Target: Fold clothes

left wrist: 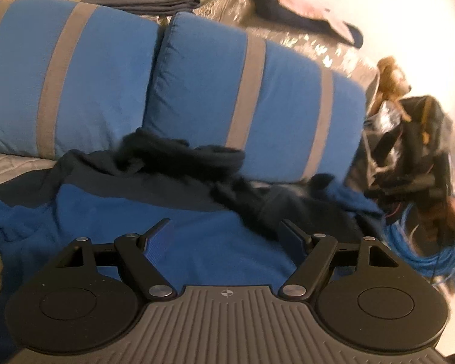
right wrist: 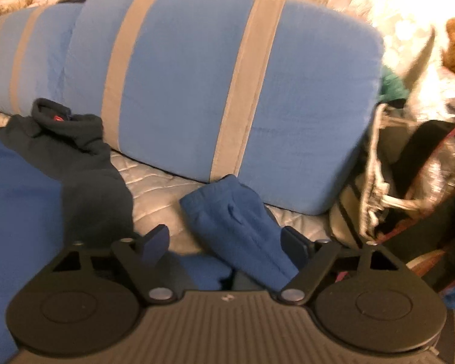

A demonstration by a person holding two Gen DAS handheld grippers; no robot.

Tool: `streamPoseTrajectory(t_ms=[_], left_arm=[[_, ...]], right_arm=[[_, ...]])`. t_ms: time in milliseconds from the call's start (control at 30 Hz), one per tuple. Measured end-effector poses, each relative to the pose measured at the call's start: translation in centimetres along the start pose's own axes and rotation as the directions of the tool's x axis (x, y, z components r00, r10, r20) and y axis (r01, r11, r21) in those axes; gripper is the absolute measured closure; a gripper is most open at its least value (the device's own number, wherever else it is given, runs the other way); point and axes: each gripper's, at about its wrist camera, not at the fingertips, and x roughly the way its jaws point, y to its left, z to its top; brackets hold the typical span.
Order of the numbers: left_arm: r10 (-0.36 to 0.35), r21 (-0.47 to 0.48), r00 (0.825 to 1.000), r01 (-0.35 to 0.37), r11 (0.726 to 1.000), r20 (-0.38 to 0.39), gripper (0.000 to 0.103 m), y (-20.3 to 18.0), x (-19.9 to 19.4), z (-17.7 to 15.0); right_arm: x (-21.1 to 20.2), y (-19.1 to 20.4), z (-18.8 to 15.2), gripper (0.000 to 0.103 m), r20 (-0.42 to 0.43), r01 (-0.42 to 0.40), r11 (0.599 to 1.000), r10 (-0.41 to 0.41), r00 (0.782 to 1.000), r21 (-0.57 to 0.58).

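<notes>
Left wrist view: the left tool (left wrist: pixel 224 232) hovers with its fingers spread wide over the blue and navy garment (left wrist: pixel 112 212), which lies rumpled on the bed (left wrist: pixel 6 163) in front of two blue, grey-striped pillows (left wrist: pixel 257 97).

Right wrist view: the right tool (right wrist: pixel 224 241) is also spread, pinching nothing. A blue sleeve (right wrist: pixel 236 221) lies between its fingers on the quilted bed (right wrist: pixel 154 191); the navy collar (right wrist: pixel 66 124) rests against the pillow (right wrist: pixel 197 82).

Quilted bed (right wrist: pixel 163 194): jacket (right wrist: pixel 21 200), striped pillows (right wrist: pixel 197 85).
</notes>
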Motion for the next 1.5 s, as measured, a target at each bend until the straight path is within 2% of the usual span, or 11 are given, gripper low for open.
streamPoseTrajectory(t_ms=[300,367,433,500,633,767,933,1100,1333,1433,1500], left_arm=[[0.02,0.009,0.999,-0.02,1.0,-0.033,0.027,-0.1,1.9,0.4],[0.036,0.021,0.998,-0.035,0.999,-0.045,0.027,-0.4,2.4,0.3],[0.043,0.03,0.998,-0.042,0.999,-0.055,0.027,-0.6,2.7,0.2],[0.044,0.037,0.997,-0.041,0.998,-0.061,0.027,-0.8,2.8,0.1],[0.037,0.04,0.997,-0.035,0.999,-0.06,0.027,-1.1,2.8,0.0],[0.029,0.026,0.998,-0.027,0.999,-0.057,0.027,-1.3,2.5,-0.1],[0.039,0.012,0.999,-0.039,0.999,-0.028,0.027,-1.4,2.0,0.0],[0.031,-0.031,0.999,-0.032,0.999,-0.028,0.027,-1.1,1.7,0.2],[0.018,-0.038,1.0,-0.018,0.999,-0.02,0.027,-1.2,1.4,0.1],[0.03,-0.023,0.999,-0.03,0.999,-0.027,0.027,-1.4,1.6,-0.2],[0.038,-0.018,0.999,-0.038,0.999,-0.031,0.027,-1.3,1.8,-0.3]], right_arm=[[8.0,-0.5,1.8,0.034,-0.079,-0.072,0.997,0.073,0.994,0.008],[9.0,-0.5,1.8,0.05,-0.11,-0.057,0.998,0.059,0.992,0.015],[10.0,-0.5,1.7,0.085,-0.141,-0.041,0.999,0.044,0.989,0.023],[10.2,-0.7,1.8,0.091,-0.165,-0.007,0.998,0.018,0.986,0.064],[7.1,-0.8,3.1,0.094,-0.114,0.009,0.993,0.005,0.993,0.12],[-1.1,-3.8,5.6,0.094,0.076,0.019,0.953,-0.044,0.996,0.303],[-14.8,-10.8,5.1,0.094,0.306,0.032,0.82,-0.249,0.919,0.572],[-17.6,-14.2,-5.7,0.095,0.172,0.12,0.621,-0.389,0.905,0.774],[-21.4,-18.7,-20.8,0.095,-0.066,0.226,0.26,-0.508,0.859,0.939],[-20.6,-17.8,-23.4,0.091,-0.113,0.265,0.245,-0.501,0.858,0.932],[-20.2,-17.2,-24.6,0.064,-0.135,0.289,0.244,-0.5,0.856,0.926]])
